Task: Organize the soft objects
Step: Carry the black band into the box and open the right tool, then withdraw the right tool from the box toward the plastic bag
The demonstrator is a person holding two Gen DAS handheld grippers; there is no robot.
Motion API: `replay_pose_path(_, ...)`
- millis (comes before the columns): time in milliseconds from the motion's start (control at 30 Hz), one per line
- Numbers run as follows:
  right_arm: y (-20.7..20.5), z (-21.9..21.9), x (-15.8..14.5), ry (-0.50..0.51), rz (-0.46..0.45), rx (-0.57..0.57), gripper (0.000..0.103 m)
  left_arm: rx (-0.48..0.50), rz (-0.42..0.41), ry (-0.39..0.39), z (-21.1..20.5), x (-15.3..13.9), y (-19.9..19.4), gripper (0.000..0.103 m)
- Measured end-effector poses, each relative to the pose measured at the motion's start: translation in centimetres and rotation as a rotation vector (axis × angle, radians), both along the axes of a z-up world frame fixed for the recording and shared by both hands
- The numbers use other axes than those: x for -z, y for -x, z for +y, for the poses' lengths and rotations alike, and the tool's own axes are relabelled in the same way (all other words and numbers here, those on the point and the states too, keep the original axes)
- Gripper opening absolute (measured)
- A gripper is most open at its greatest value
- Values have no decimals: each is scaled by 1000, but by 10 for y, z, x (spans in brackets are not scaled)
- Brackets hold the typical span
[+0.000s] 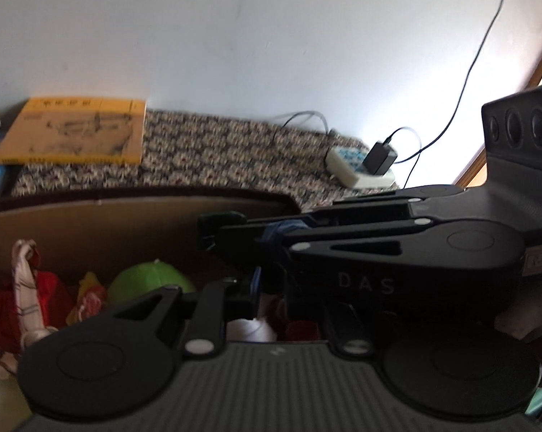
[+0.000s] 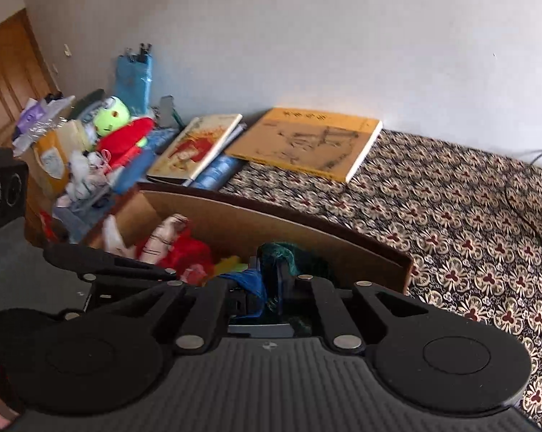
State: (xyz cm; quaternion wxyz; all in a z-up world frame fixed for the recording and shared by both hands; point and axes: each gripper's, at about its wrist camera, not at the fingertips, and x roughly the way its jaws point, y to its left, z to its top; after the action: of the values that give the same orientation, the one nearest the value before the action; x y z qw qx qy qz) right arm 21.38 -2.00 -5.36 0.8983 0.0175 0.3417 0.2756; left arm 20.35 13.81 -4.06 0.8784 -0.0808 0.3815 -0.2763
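Right gripper: the black two-finger right gripper [image 2: 267, 288] is pinched tight on a bunch of blue and dark green fabric [image 2: 289, 255], which bulges above its fingertips; in my judgement the firm pinch keeps the limp cloth from slipping.
Left gripper: the black two-finger left gripper [image 1: 251, 288] stands nearly closed with a strip of the same blue cloth at its tips; whether its pads truly press it I cannot tell.
Shared hold: the two grippers sit close together, the right one crossing the left wrist view, likely so the cloth is carried gathered rather than trailing.
Container: an open brown cardboard box [image 2: 307, 226] lies directly beneath, already holding a green round plush toy [image 1: 150, 280], red soft fabric [image 2: 188, 252] and pale striped cloth [image 1: 24, 284].
Placement: the fabric hangs over the box's right part, so dropping it in looks next.
Surroundings: a floral patterned bedspread [image 2: 451, 216], a yellow-orange book [image 2: 307, 140] and a white power strip [image 1: 357, 169] lie beyond.
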Motion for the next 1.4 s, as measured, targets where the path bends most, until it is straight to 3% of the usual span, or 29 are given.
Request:
replay_pose_path(200, -8, -8, 16, -15, 66, 60, 0, -13, 36, -29, 3, 5, -4, 10)
replay_pose_path(267, -8, -13, 15, -49, 80, 77, 0, -28, 38, -27, 7, 5, -4, 12)
replay_pose_path(333, -7, -20, 12, -90, 82, 92, 0, -53, 39, -42, 10, 3, -3, 22)
replay_pose_path(500, 10, -37, 1, -175, 66, 145, 1, -94, 40, -56, 15, -7, 2, 23)
replay_pose_path(700, 38, -55, -13, -268, 35, 199, 2, -149, 1, -138, 9, -29, 21, 35)
replay_pose_path(833, 58, -64, -18, -317, 27, 217, 2, -188, -19, -202, -1, -42, 37, 37)
replay_pose_path(1067, 94, -85, -23, -343, 16, 239, 2, -238, -55, -305, -27, -58, 71, 40)
replay_pose_path(1400, 140, -116, -17, -296, 7, 276, 3, -296, -42, -378, -70, -65, 113, 45)
